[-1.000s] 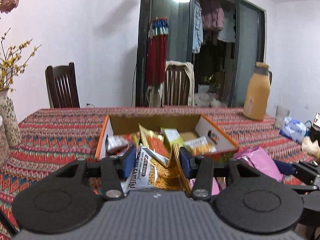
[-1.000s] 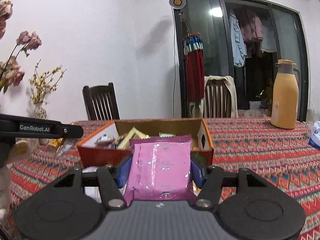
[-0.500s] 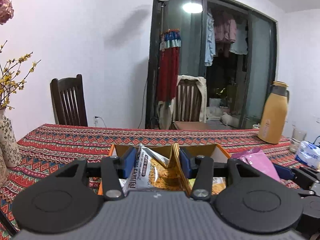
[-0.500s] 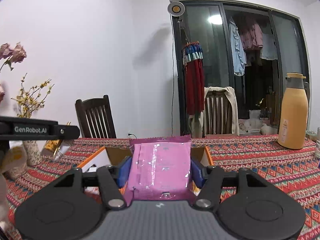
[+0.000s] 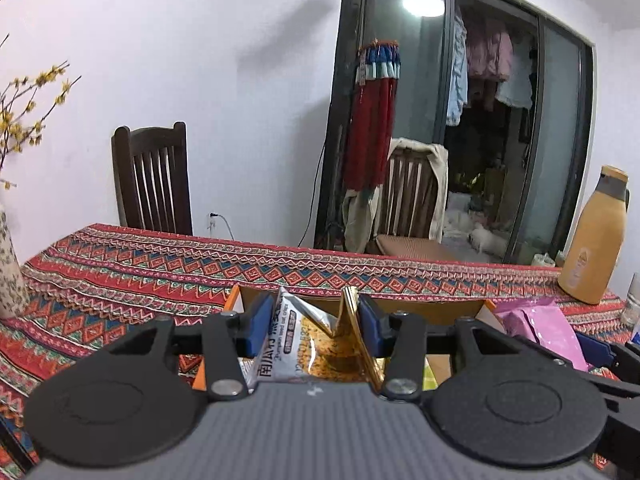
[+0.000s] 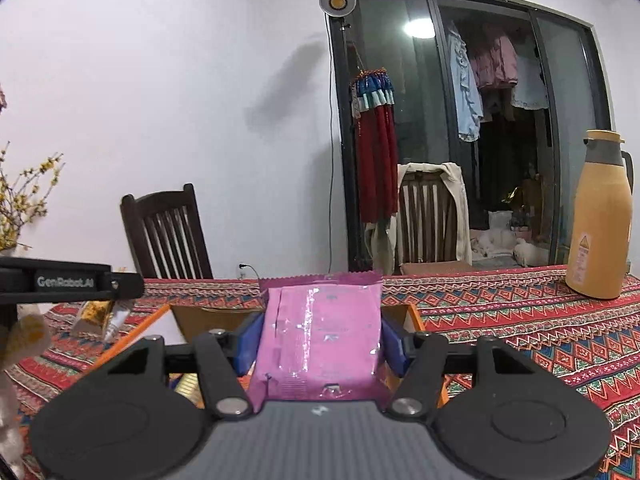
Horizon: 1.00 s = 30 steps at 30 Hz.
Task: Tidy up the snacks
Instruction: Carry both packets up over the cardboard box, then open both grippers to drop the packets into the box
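The left claw (image 5: 312, 328) is clamped on a crumpled white-and-gold snack packet (image 5: 304, 344), the right claw (image 6: 320, 340) on a pink packet (image 6: 320, 340) — both held just above the near side of the cardboard box (image 5: 420, 306) on the desk (image 6: 520, 320). Neither packet is in the box yet; its contents are hidden, so I cannot tell how much sorting remains.

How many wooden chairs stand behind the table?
2: a bare dark wooden chair at the left, and a wooden chair with a cloth over it by the glass door.

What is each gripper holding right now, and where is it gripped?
Left gripper: silver-and-gold snack packets, pinched at their sides. Right gripper: pink packet, by its side edges.
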Motion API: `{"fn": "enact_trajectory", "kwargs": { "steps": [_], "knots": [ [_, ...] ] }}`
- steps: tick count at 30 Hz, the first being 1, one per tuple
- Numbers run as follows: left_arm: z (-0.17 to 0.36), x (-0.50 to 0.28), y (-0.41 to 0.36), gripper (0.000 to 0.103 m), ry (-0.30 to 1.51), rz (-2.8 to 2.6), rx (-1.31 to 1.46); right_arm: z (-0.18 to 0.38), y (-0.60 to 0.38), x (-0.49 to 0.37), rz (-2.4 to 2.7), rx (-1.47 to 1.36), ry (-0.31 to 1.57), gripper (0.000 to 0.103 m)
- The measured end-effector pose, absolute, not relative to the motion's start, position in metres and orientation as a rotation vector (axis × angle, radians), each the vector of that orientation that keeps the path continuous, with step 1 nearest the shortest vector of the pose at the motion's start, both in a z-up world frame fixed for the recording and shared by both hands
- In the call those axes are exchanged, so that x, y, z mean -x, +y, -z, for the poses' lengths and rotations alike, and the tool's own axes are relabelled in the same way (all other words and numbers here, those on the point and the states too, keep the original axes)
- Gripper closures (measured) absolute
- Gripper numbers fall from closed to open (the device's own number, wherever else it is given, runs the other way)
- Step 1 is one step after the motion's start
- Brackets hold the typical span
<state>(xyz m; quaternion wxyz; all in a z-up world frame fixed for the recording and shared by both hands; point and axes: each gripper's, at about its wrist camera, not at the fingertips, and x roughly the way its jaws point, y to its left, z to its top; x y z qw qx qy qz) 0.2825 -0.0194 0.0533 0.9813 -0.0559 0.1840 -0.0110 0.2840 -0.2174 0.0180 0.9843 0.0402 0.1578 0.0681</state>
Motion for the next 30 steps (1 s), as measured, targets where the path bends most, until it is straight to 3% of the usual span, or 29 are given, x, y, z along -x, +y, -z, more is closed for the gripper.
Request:
{"fn": "enact_trajectory", "kwargs": {
  "steps": [12,13,15,16,17,18,19,30],
  "knots": [
    [-0.028,-0.300,-0.013,0.055,0.439,0.031,0.118,0.012,-0.215,-0.307,-0.137,-0.088,0.439,0.042],
    [-0.027,-0.299,-0.013,0.052,0.440,0.032,0.119,0.013,-0.216,-0.306,-0.137,-0.093,0.441,0.042],
    [-0.027,-0.300,-0.013,0.034,0.430,0.017,0.123,0.013,-0.217,-0.305,-0.133,-0.100,0.437,0.037],
    [-0.027,-0.298,-0.013,0.020,0.422,0.009,0.124,0.013,-0.218,-0.304,-0.131,-0.106,0.434,0.030],
    [-0.027,-0.296,-0.012,0.009,0.413,0.002,0.126,0.013,-0.219,-0.302,-0.125,-0.112,0.425,0.014],
    [-0.028,-0.295,-0.012,0.006,0.402,-0.005,0.128,0.013,-0.219,-0.301,-0.118,-0.115,0.416,0.002],
    [-0.028,-0.294,-0.012,0.000,0.395,-0.008,0.130,0.013,-0.219,-0.300,-0.112,-0.115,0.411,0.001],
    [-0.029,-0.294,-0.007,0.000,0.409,-0.027,0.170,0.012,-0.219,-0.296,-0.090,-0.126,0.397,0.000]
  ]
}}
